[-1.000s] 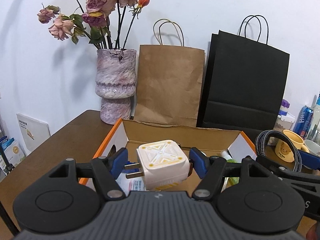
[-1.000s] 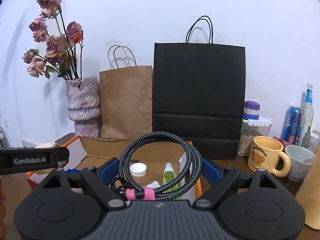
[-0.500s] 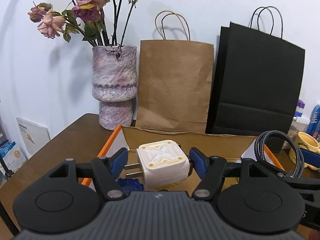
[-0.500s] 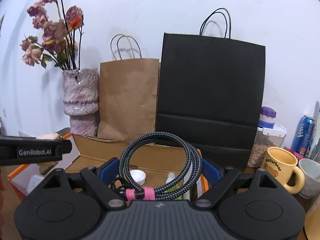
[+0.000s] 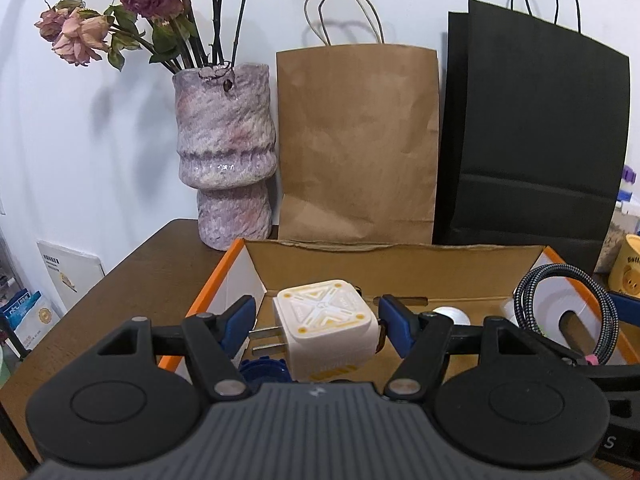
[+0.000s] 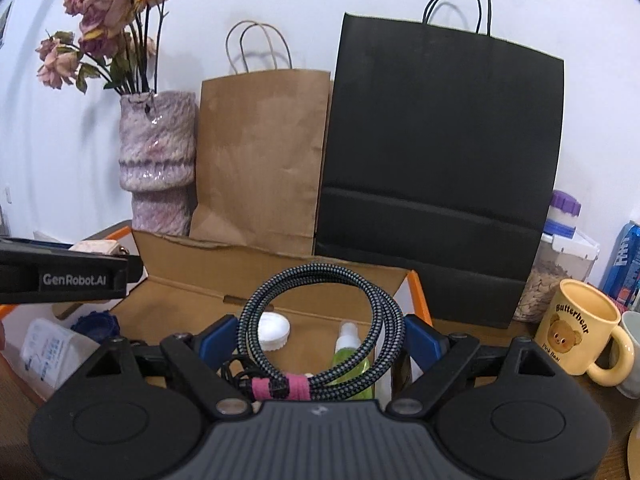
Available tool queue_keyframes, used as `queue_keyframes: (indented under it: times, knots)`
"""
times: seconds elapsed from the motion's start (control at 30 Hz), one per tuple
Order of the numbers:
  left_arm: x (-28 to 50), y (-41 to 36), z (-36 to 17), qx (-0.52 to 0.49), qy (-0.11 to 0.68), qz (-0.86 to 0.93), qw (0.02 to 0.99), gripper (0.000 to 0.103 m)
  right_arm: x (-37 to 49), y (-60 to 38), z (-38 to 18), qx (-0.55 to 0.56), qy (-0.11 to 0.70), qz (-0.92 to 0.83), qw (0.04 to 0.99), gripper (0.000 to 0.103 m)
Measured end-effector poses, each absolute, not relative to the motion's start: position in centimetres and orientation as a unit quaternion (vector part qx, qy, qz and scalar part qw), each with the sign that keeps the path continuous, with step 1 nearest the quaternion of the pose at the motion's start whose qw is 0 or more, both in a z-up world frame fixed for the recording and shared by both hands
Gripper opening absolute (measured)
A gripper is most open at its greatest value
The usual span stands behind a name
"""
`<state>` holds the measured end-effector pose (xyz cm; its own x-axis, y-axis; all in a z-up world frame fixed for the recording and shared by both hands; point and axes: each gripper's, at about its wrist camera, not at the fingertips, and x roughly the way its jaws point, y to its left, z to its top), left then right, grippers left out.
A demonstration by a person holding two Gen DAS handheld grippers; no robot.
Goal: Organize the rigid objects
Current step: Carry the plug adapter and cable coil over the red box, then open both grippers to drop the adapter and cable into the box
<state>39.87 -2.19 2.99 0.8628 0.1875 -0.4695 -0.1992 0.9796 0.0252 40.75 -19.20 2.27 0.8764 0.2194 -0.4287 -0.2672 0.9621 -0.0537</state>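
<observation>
Left wrist view: the left gripper [image 5: 316, 320], about half open, clamps one white wall charger [image 5: 326, 330], prongs pointing left, above the open cardboard box [image 5: 394, 258]; the box looms nearer than before.

Right wrist view: the right gripper [image 6: 316, 336], spread wide, holds one coiled braided cable [image 6: 324, 320] over the box's right end; two paper bags [image 6: 262, 156] appear closer.

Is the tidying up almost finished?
Partly. Already in the box: a white cap, a green bottle, a blue lid and a packet. In hand: the left gripper holds a plug, the right gripper a cable, both over the box. Left: dropping those in.
</observation>
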Motion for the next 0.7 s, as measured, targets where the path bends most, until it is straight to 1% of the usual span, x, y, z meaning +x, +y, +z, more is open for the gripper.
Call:
queue_keyframes:
  times: [0.23, 0.27, 0.3, 0.33, 0.37, 0.4, 0.43, 0.7]
  knots:
    - [39.84, -2.38, 2.48, -0.002, 0.252, 0.098, 0.963, 0.071, 40.96, -19.23, 1.80, -0.055, 0.219, 0.125, 0.966, 0.089]
    - [39.73, -2.46, 2.44, 0.002, 0.248, 0.096, 0.964, 0.077, 41.07, -19.33, 1.76, -0.052, 0.223, 0.126, 0.965, 0.090]
    - [39.64, -2.52, 2.48, 0.005, 0.243, 0.097, 0.965, 0.086, 41.16, -19.43, 1.74, -0.050, 0.228, 0.127, 0.964, 0.090]
    - [39.54, -2.57, 2.53, 0.007, 0.239, 0.101, 0.966, 0.090, 41.22, -19.50, 1.68, -0.049, 0.229, 0.127, 0.964, 0.091]
    - [39.42, -2.61, 2.63, 0.009, 0.234, 0.106, 0.966, 0.099, 41.21, -19.58, 1.69, -0.048, 0.228, 0.125, 0.964, 0.093]
    - [39.43, -2.64, 2.74, 0.009, 0.231, 0.109, 0.967, 0.103, 41.19, -19.65, 1.74, -0.046, 0.227, 0.122, 0.965, 0.098]
    - [39.36, -2.62, 2.81, 0.009, 0.228, 0.110, 0.967, 0.103, 41.15, -19.76, 1.78, -0.044, 0.226, 0.120, 0.966, 0.103]
    - [39.54, -2.22, 2.71, 0.001, 0.234, 0.119, 0.965, 0.103, 41.21, -19.88, 1.78, -0.043, 0.227, 0.114, 0.966, 0.103]
